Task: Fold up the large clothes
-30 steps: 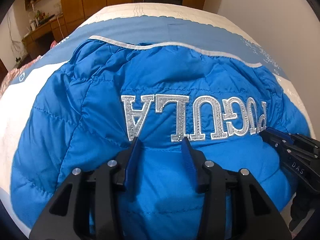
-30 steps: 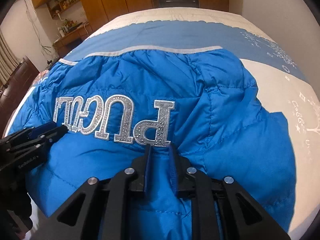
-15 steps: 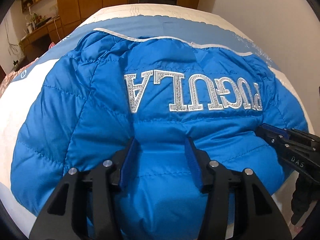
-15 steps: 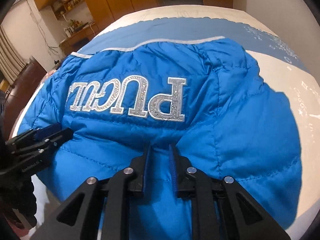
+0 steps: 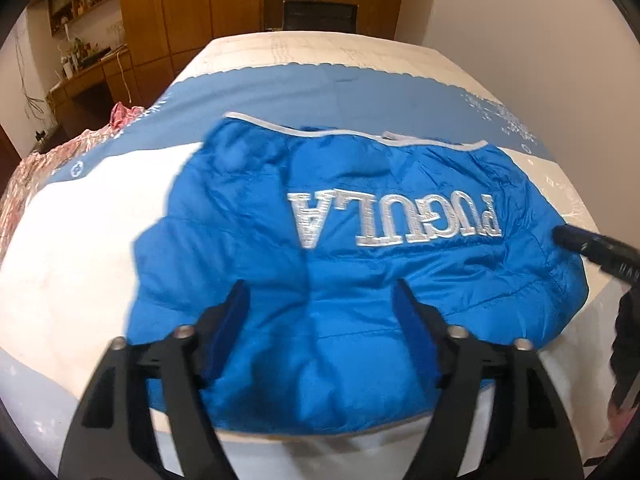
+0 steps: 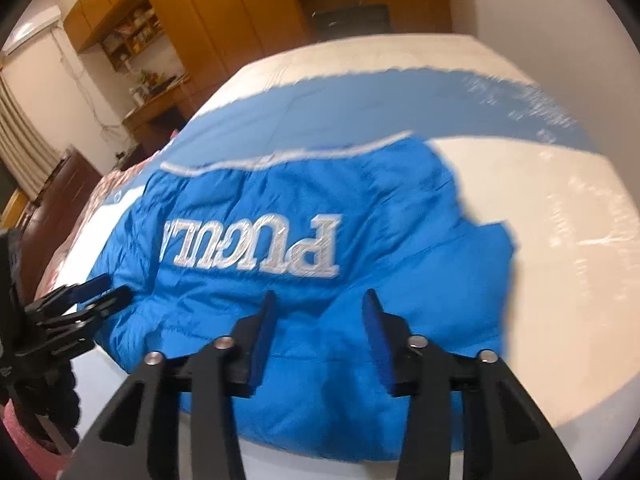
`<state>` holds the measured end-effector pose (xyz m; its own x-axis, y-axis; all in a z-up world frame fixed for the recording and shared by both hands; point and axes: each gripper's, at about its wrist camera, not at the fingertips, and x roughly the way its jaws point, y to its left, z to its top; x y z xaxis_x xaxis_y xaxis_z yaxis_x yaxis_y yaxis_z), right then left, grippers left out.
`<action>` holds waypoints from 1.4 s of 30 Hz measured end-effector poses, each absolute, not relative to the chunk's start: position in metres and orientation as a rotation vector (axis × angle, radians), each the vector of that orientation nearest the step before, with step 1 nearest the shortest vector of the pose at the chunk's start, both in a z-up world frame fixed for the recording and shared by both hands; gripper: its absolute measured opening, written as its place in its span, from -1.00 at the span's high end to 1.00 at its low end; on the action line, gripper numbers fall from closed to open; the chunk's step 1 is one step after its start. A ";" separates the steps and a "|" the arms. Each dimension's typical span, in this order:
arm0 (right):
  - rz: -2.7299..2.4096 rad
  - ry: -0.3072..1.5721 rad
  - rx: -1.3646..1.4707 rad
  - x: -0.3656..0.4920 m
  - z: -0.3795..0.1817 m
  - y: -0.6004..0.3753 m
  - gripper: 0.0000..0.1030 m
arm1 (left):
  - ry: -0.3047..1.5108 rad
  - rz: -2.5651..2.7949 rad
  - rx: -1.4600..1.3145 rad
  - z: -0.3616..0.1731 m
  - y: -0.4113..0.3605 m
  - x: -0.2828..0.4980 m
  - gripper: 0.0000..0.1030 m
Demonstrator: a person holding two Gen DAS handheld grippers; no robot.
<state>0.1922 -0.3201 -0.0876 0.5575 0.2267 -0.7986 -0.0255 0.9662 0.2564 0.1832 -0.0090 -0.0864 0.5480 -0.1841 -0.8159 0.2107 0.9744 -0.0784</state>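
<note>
**Both grippers released over folded jacket**

The blue puffer jacket [image 5: 360, 272] is laid folded on the bed [image 5: 80, 248], lettering upward. The left gripper [image 5: 320, 300] is spread wide, just opened, nothing gripped. The right gripper [image 6: 318, 312] is parted, just opened, nothing pinched.

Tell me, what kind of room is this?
Most likely a bedroom. A blue puffer jacket lies on a big bed with a blue and white cover, and wooden wardrobes and a cluttered desk stand along the far wall.
</note>
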 end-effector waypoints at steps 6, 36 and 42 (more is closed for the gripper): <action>0.061 0.985 0.250 0.201 -0.080 -0.366 -0.40 | 1.013 -0.129 -0.062 -0.085 0.058 0.207 -0.59; 0.316 1.232 0.687 0.254 -0.173 -0.422 0.25 | 1.243 -0.326 -0.447 -0.160 0.097 0.270 0.17; 0.368 1.152 0.695 0.232 -0.126 -0.417 0.55 | 1.149 -0.345 -0.447 -0.115 0.094 0.244 0.65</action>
<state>0.2316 -0.4166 -0.1263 0.3796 0.5994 -0.7047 0.0799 0.7376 0.6704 0.2443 0.0939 -0.1148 0.3731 -0.4818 -0.7929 0.0348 0.8613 -0.5069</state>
